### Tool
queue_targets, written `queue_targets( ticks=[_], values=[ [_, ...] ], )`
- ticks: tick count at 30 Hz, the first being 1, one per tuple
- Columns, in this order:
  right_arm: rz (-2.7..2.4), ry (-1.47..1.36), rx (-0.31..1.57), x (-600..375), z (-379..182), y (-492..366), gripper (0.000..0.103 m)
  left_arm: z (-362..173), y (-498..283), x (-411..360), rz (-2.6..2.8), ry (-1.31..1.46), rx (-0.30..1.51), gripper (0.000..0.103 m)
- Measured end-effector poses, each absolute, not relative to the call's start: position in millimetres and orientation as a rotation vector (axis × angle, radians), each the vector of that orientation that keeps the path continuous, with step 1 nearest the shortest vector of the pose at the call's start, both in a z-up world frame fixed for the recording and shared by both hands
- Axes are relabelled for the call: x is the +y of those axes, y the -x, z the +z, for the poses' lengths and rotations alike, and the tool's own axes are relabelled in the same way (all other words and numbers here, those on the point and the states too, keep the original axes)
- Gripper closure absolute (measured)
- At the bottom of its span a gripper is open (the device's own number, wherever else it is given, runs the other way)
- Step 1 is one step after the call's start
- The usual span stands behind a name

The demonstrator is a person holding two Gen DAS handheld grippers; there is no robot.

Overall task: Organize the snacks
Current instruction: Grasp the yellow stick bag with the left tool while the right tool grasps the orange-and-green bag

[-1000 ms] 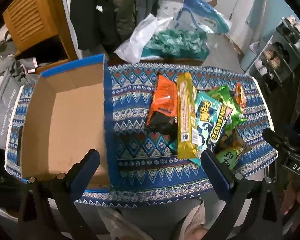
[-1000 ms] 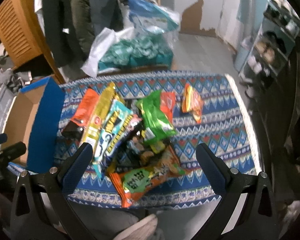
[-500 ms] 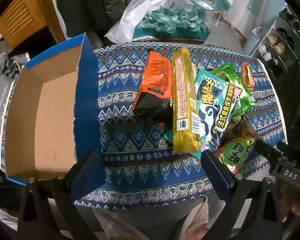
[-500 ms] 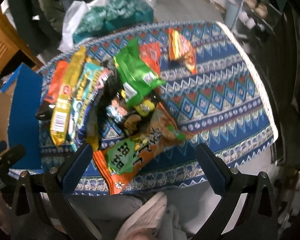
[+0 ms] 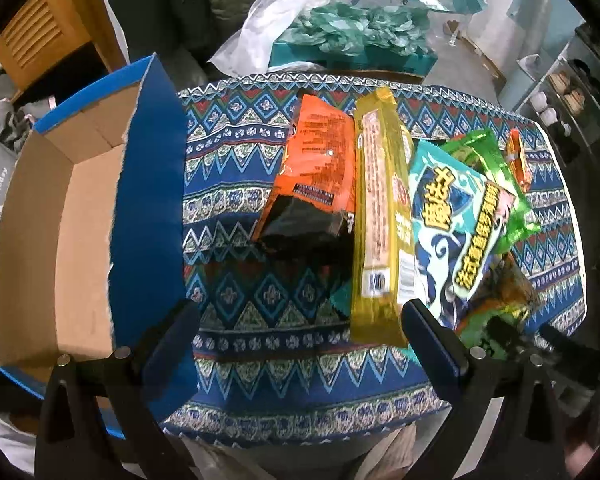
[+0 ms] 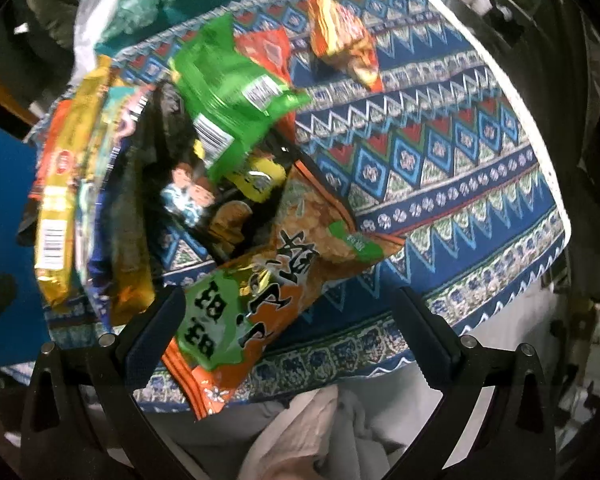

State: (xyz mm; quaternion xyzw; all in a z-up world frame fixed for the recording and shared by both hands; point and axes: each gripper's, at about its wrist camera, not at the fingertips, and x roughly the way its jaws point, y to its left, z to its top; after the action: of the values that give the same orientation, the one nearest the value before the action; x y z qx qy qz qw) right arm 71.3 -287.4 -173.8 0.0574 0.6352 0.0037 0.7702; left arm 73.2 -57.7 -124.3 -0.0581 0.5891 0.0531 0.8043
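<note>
orange-green snack bag (image 6: 256, 300) between spread right gripper (image 6: 288, 320) jaws

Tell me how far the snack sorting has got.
Done: nothing yet; the cardboard box shows only bare cardboard inside.
In hand: nothing. The left gripper and right gripper are both open, the right one poised over the orange-and-green bag.
Left: all the packets, including the yellow pack and orange pack, lie on the tablecloth.
</note>
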Motion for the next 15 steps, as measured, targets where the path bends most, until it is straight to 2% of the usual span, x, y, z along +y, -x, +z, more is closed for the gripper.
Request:
queue_targets(
  ticks=[9,13,15],
  values=[
    [-0.013,-0.219,1.416,-289.9,-206.2,-88.9,0.003,-131.8,-108.1,-62.9,0.106,0.148,1.275,0.001],
    [0.006,-0.243,1.430,-287.8,-215.5,-97.6,0.012,-138.1,-121.4,-67.4,0.100,0.150,1.294,0.001],
    [0.020,-0.254,1.431,-286.5,-218.8,-102.6,0.020,-140.8,-125.8,-69.4,0.100,0.163,1.306,0.001]
  ],
)
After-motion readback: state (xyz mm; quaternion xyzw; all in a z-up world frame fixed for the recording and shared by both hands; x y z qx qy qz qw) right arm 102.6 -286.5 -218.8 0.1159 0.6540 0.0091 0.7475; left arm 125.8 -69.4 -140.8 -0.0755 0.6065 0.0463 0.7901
